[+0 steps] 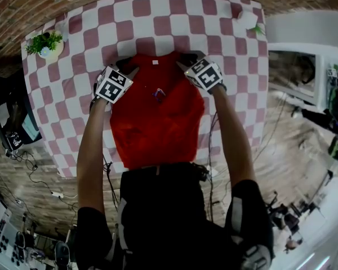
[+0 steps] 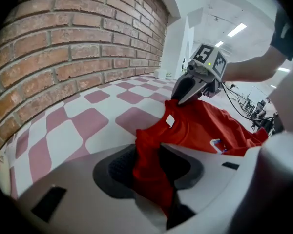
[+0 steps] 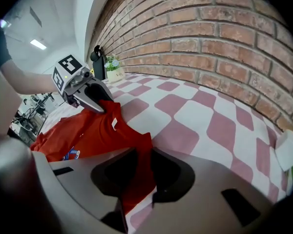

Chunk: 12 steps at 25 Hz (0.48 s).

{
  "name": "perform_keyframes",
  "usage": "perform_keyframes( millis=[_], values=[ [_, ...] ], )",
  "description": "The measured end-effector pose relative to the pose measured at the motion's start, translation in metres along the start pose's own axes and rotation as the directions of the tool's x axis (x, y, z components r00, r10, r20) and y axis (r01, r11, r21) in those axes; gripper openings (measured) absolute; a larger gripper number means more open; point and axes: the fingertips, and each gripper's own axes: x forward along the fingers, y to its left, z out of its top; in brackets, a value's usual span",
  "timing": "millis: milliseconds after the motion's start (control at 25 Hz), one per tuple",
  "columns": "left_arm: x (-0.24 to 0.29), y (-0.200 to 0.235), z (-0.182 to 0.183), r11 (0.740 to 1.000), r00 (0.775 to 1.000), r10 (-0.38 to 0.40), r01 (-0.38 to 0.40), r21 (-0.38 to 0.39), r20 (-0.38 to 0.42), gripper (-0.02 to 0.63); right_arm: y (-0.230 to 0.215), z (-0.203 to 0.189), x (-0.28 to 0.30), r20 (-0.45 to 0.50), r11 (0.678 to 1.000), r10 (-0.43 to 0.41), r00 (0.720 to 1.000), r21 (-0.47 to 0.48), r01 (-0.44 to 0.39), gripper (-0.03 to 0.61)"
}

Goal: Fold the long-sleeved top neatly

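A red long-sleeved top [image 1: 158, 117] lies flat on the checked table [image 1: 174, 16], its collar with a white label [image 1: 155, 62] at the far side and its hem at the near edge. My left gripper [image 1: 127, 66] is at the top's left shoulder and my right gripper [image 1: 187, 59] at its right shoulder. In the left gripper view, a bunched ridge of the red top [image 2: 205, 126] runs between the pads of my left gripper [image 2: 154, 167]. In the right gripper view, the red top [image 3: 83, 130] is pinched likewise in my right gripper [image 3: 136, 172]. No sleeves show.
A small potted plant [image 1: 45, 43] stands at the table's far left corner, with a dark bottle [image 3: 96, 60] beside it. A white object [image 1: 248, 18] sits at the far right corner. A brick wall [image 2: 78, 43] runs along the table's far side. Cables lie on the floor.
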Motion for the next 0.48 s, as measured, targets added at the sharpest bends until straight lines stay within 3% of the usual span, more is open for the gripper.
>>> perform_keyframes(
  millis=[160, 480],
  values=[
    [-0.004, -0.007, 0.002, 0.999, 1.000, 0.002, -0.002, 0.049, -0.002, 0.048, -0.001, -0.001, -0.004, 0.019, 1.000, -0.007, 1.000, -0.018, 0.007, 0.047],
    [-0.028, -0.012, 0.017, 0.994, 0.998, 0.040, -0.045, 0.101, 0.055, 0.031, 0.003, 0.010, -0.029, 0.062, 0.998, -0.043, 0.997, -0.033, 0.046, 0.037]
  ],
)
